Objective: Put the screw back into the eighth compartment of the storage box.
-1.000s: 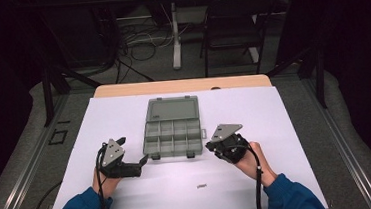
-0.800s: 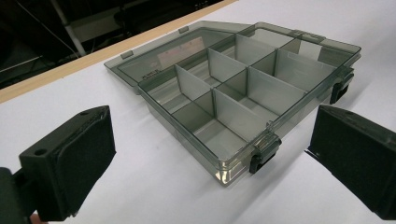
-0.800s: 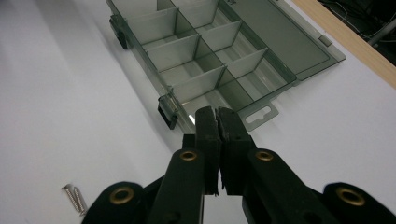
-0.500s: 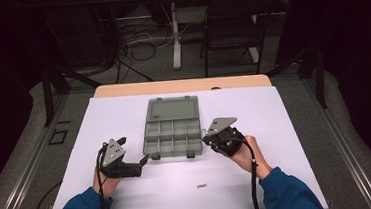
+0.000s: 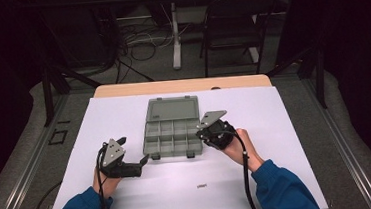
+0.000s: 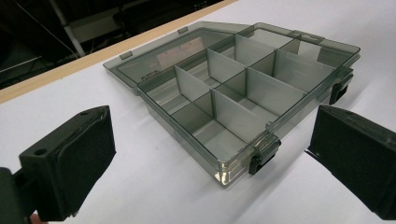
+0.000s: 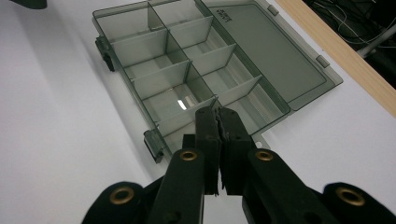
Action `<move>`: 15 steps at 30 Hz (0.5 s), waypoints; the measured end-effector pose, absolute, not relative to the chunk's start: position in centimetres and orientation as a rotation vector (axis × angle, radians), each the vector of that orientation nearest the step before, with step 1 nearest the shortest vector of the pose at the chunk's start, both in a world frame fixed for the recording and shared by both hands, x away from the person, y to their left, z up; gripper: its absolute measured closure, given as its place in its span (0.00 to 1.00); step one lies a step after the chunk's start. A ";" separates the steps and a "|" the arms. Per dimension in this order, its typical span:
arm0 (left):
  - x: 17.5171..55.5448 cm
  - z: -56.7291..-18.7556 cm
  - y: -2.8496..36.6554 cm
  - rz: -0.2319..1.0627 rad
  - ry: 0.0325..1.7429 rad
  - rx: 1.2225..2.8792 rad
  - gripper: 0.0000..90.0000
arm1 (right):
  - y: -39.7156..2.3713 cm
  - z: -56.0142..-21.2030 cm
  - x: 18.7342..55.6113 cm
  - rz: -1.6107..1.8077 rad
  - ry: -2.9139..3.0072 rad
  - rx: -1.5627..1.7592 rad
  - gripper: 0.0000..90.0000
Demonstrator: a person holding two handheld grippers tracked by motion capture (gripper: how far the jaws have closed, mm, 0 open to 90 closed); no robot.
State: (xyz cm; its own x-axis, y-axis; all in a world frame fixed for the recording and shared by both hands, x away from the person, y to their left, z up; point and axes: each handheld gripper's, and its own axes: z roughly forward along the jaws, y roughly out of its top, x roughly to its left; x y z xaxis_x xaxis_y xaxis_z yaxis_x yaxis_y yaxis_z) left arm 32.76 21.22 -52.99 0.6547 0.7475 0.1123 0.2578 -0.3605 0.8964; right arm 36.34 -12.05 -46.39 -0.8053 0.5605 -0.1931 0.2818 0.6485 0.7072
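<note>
A smoke-grey compartment box (image 5: 172,153) lies open on the white table top, its lid (image 5: 171,109) flat behind it. The compartments look bare in both gripper views. My left gripper (image 5: 136,151) rests by the box's front left corner, open; in the left gripper view (image 6: 212,158) that corner's latch (image 6: 264,156) sits between the wide pads (image 6: 70,158). My right gripper (image 5: 203,134) hangs at the box's right side, shut; in the right gripper view (image 7: 217,114) its tips hover over a front compartment wall (image 7: 161,77). I see nothing between its pads.
A small dark part (image 5: 202,186) lies on the white sheet (image 5: 285,126) near the front edge, between the two forearms. The wooden table edge (image 5: 182,85) runs behind the box. A chair (image 5: 232,25) and floor cables stand beyond the table.
The right gripper has moved left and a little away from the person, from beside the box to its right edge. The left gripper has stayed put.
</note>
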 end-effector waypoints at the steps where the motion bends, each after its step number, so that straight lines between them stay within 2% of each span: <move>1: 32.8 -53.0 21.2 0.648 0.786 1.925 0.00 | -12.0 -46.4 36.5 0.960 2.478 0.669 0.98; 15: 32.8 -53.0 21.2 0.646 0.785 1.926 0.00 | -9.9 -47.7 38.3 0.888 2.535 0.669 0.98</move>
State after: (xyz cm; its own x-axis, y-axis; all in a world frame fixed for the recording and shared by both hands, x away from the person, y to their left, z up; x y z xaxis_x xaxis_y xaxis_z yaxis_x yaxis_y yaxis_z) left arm 32.82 21.22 -53.01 0.6577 0.7443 0.1160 0.2570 -0.3664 0.8943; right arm 38.34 -9.88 -47.66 -0.8181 0.5446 -0.1846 0.3103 0.6883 0.6557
